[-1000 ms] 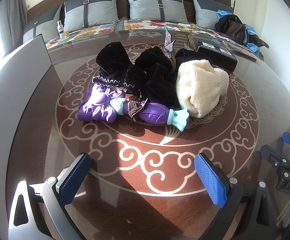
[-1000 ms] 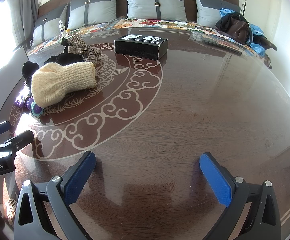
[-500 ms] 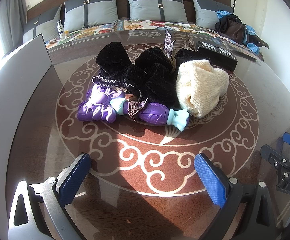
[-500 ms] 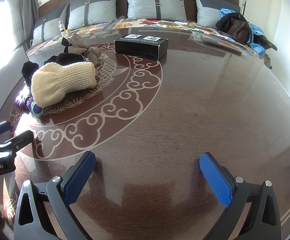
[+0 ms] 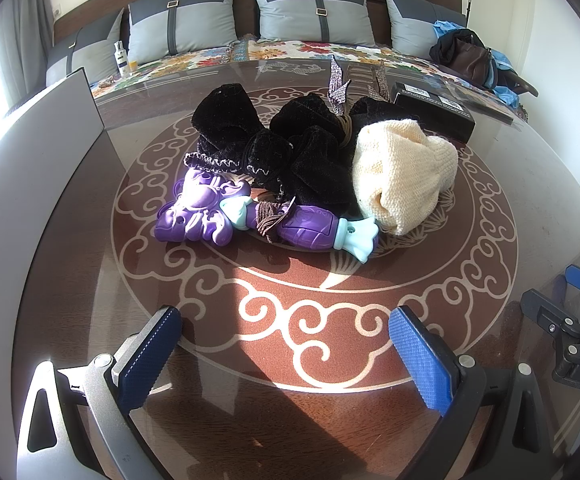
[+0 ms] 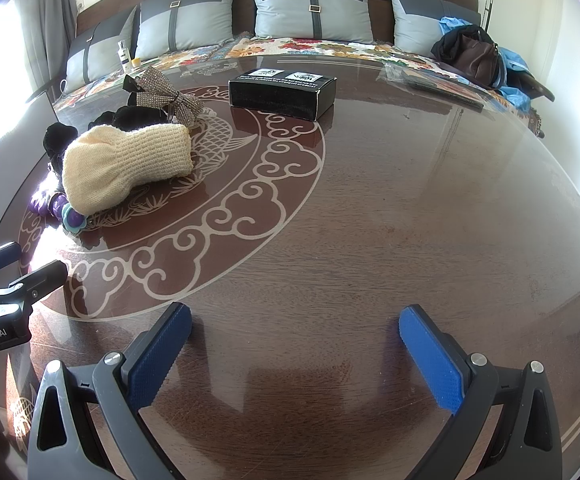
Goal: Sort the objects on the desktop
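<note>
Two grippers, left gripper (image 5: 281,354) and right gripper (image 6: 296,348), are hovering with fingers spread, grasping nothing. We are facing a tangled pile (image 5: 290,164) mid-table (image 6: 370,208); grabbing one item is risking dragging others.

A home: cushioned sofa (image 6: 310,12) with floral cover behind a glass-topped table (image 6: 370,200).

Two purple toys (image 5: 203,216), one cream hat (image 5: 402,176), one box (image 6: 282,93).

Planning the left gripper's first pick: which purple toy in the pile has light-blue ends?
The long purple toy at the pile's front; the purple toy beside it is purple all over.
</note>
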`<act>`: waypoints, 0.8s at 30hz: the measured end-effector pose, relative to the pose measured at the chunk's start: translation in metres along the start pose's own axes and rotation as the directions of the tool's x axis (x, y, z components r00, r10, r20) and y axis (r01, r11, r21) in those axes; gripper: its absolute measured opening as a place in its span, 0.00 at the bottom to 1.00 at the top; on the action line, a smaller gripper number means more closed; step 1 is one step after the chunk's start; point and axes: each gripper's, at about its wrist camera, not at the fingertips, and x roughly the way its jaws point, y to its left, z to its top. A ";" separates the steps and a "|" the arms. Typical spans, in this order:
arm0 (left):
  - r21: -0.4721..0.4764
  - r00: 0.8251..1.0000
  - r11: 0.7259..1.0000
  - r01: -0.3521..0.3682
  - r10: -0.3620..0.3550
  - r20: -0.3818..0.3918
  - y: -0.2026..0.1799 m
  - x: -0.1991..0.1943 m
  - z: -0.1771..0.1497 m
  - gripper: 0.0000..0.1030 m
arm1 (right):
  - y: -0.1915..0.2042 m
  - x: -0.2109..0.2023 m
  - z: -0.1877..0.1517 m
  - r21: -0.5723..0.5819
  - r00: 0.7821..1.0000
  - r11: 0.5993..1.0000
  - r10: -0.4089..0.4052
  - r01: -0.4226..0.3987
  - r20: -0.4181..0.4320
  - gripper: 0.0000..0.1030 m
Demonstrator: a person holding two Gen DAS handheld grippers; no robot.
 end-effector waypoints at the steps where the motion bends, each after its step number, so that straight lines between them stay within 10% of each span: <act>1: 0.000 1.000 1.000 0.000 0.000 0.000 0.000 0.000 0.000 1.00 | 0.000 0.000 0.000 0.000 1.000 1.000 0.000 0.000 0.000 1.00; 24: 0.000 1.000 1.000 0.000 0.000 0.000 0.000 0.000 0.000 1.00 | 0.000 0.000 0.000 0.000 1.000 1.000 0.000 0.000 0.000 1.00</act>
